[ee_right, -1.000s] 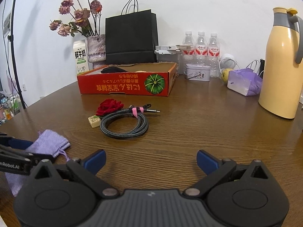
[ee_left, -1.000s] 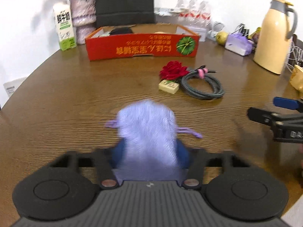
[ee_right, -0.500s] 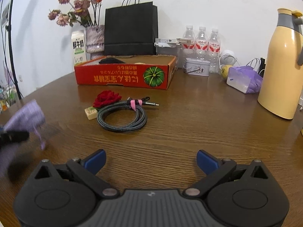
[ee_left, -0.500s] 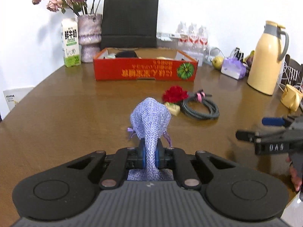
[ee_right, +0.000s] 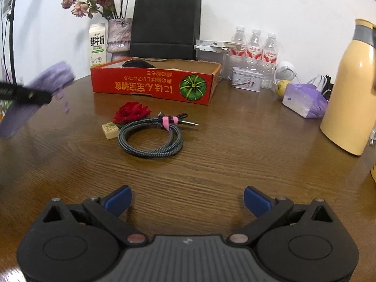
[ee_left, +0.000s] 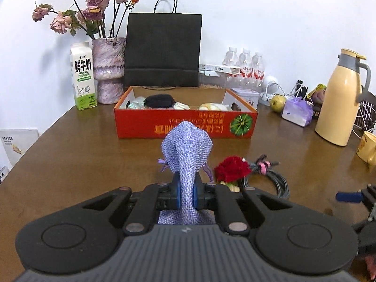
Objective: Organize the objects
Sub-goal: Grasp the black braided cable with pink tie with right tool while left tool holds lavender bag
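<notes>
Pouch: lilac woven drawstring pouch [ee_left: 186, 145], clamped at its lower part and held clear of the table, upper part standing up in front of the red box; blurred at the left edge of the right wrist view.
Left gripper: left gripper [ee_left: 186, 193] closed tight on the pouch, blue pads pressing the fabric from both sides.
Red box: open red cardboard box [ee_left: 185, 124] at the far centre of the table, already holding a black case and several pale items.
Loose items: red fabric rose [ee_right: 131, 111], small cream tile [ee_right: 110, 130] touching it on the near left, coiled braided cable [ee_right: 150, 138] with a pink tie just to the right; all lie on the table [ee_right: 235, 152] between the grippers and the box.
Right gripper: right gripper [ee_right: 186, 201] wide open, holding nothing, low over the near table.
Step in hand: judged as carrying the pouch toward the red box.
Next move: advance the left gripper far enough to clear the box's near wall, then release over a free area inside; the limp fabric may snag on the rim.
Remaining: rose, tile and cable not yet stowed.
</notes>
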`<state>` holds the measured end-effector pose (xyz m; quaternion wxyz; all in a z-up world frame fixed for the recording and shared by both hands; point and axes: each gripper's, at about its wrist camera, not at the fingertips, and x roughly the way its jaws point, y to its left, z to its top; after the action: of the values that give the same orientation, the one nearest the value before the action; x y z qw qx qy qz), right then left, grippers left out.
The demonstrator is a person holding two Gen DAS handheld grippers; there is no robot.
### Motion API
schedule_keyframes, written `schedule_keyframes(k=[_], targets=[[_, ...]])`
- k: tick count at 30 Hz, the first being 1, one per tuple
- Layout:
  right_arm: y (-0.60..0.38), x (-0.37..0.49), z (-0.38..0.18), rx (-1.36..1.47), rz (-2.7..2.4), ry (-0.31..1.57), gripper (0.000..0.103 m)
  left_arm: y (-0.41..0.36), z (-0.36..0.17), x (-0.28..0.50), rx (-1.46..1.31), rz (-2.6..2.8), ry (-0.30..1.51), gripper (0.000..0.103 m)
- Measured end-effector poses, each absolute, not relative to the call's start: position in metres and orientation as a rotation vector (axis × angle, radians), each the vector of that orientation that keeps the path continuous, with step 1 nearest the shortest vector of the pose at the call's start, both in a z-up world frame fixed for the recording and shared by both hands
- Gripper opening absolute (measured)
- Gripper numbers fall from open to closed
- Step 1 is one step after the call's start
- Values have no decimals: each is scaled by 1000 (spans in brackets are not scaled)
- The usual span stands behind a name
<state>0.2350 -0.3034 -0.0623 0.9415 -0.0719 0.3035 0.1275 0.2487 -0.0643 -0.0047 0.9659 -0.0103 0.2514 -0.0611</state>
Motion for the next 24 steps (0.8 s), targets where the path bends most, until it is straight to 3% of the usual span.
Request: schedule_keyframes(k=[9, 16, 24], targets=[[-268, 276, -50, -185, 297, 608, 102, -51, 0, 300, -47, -94, 490, 10], [-265, 310, -50, -26, 286, 585, 102, -27, -21, 328, -113, -37, 494, 10], [-253, 321, -61, -59, 309, 636, 102, -21, -23, 322, -125, -55, 486, 10]])
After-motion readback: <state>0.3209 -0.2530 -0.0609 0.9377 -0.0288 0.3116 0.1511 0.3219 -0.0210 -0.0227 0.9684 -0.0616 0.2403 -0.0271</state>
